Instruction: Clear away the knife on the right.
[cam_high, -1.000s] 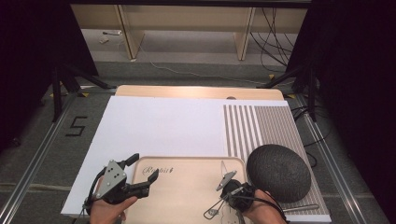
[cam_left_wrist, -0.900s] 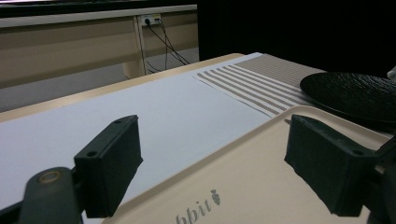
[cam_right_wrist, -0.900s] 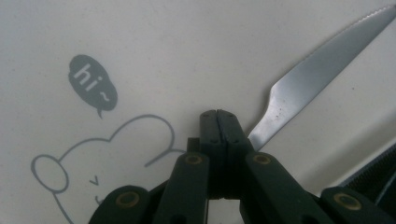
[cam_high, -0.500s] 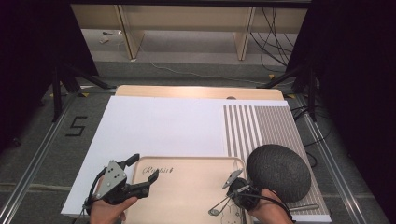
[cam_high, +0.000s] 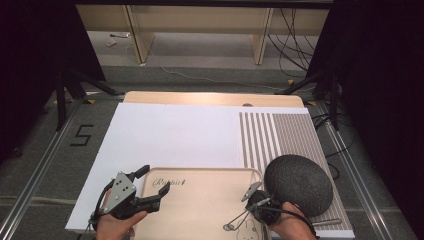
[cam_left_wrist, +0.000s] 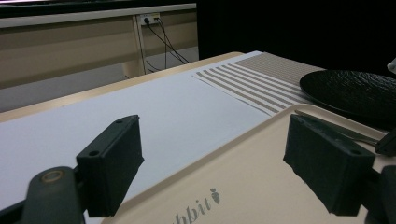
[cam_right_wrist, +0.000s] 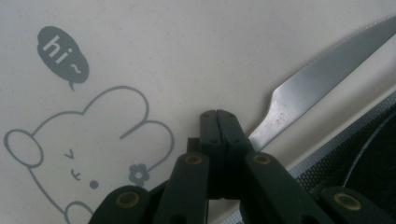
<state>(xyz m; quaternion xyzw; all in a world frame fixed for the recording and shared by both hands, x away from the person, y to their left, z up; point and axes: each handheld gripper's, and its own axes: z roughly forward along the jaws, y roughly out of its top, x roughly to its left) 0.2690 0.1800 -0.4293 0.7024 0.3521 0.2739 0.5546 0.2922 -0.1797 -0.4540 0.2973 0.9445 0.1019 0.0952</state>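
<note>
Both hand-held black plastic tongs, left and right, have blocky matte jaws on brass-riveted linkage arms, thin black trailing cables, and a screwed grey three-cornered plate on the left

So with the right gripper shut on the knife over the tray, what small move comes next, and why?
Probably lift the knife a little and carry it toward the black plate. The right gripper is shut on its handle end, with the blade lying low along the right rim of the tray, beside the plate. The left gripper is open astride the tray's far-left rim, apparently to steady it.
</note>
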